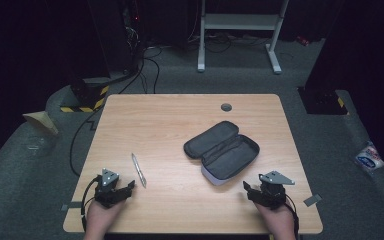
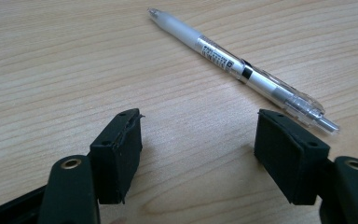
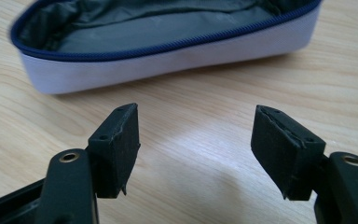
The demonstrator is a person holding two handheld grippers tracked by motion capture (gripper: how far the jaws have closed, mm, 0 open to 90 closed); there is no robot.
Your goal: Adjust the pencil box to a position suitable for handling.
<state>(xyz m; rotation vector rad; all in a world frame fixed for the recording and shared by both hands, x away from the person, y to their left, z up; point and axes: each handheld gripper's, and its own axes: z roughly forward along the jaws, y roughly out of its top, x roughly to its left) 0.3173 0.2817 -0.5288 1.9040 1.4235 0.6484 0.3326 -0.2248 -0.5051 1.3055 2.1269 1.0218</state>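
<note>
White pen (image 2: 242, 70) beyond left tool (image 2: 198, 149)

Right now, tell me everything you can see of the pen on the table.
The pen is a slim click type with a frosted white grip end, a printed label mid-barrel, a dark band and a clear plastic clip end. It lies flat on the wooden table, loose, with nothing gripping it. It sits just ahead of the left gripper, whose fingers are open and apart from it. The open pencil case lies well off to its side.

Pen (image 1: 139, 170) & open pouch (image 1: 222, 151) well apart; bare table (image 1: 170, 115) btwn, passable.
</note>
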